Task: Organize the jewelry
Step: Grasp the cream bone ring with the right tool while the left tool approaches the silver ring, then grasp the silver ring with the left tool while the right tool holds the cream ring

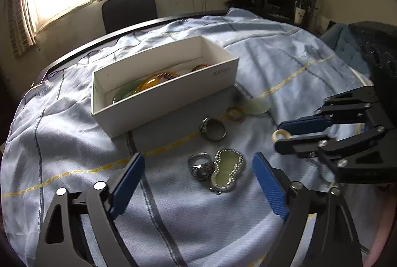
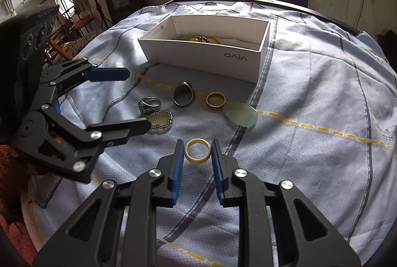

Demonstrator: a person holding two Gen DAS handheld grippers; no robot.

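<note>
Jewelry on blue cloth (image 2: 310, 98): cream ring (image 2: 197, 150) lies flat, hole up, between right gripper (image 2: 197, 151) pads, narrow gap, contact unclear. Left gripper (image 1: 198, 167) spread wide, low over silver ring (image 1: 199, 166) and green pendant (image 1: 227, 169), pendant's long axis running away from left camera. Beyond: dark ring (image 2: 183, 94), gold ring (image 2: 215, 100), pale jade piece (image 2: 240, 115). White box (image 2: 206, 61), long axis across, holds beads.
</note>
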